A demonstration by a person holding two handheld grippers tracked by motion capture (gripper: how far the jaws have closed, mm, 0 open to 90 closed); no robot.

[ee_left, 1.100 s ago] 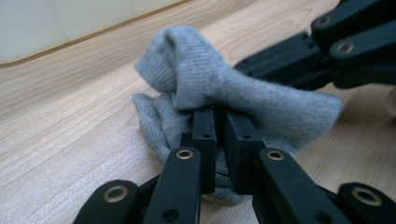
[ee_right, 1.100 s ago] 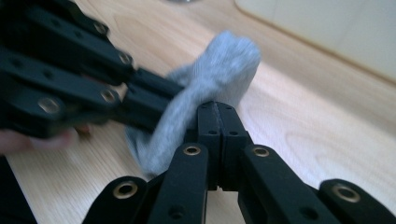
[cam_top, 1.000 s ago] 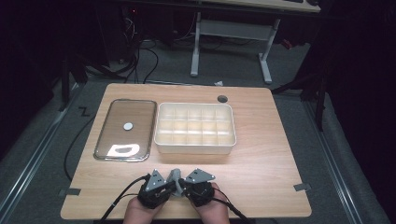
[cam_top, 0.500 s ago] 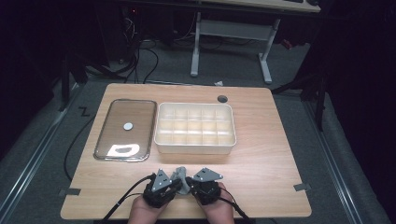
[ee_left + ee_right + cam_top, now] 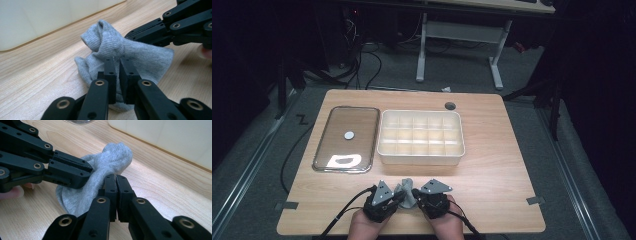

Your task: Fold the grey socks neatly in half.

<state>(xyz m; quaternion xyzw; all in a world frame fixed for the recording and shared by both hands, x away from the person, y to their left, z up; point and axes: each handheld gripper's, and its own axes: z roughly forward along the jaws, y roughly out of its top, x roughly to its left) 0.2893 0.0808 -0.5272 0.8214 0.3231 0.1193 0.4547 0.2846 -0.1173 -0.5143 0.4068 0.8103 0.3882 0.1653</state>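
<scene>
Pale wooden tabletop (image 5: 492, 165) under dim surroundings, dark floor with cables behind it. From my remote station I note both grippers at the near edge, side by side.

Left gripper (image 5: 119, 65): its jaws have just been closing, and they pinch a fold of the small crumpled grey knitted sock (image 5: 112, 50) between them. Right gripper (image 5: 116, 180): jaws nearly together, clamped on the same sock (image 5: 110, 160) from the opposite side. In the high view I see the left gripper (image 5: 398, 197) and right gripper (image 5: 416, 196) pointing toward each other, with the sock (image 5: 406, 190) bunched between their tips, on or just above the table; I cannot tell which.

Beyond the grippers, apart from them, stands a cream plastic organiser box (image 5: 420, 156) divided into many small compartments. Just beside it to the left lies a clear rectangular lid with a metallic rim (image 5: 346, 137). A round grey grommet (image 5: 450, 105) sits near the table's far edge
</scene>
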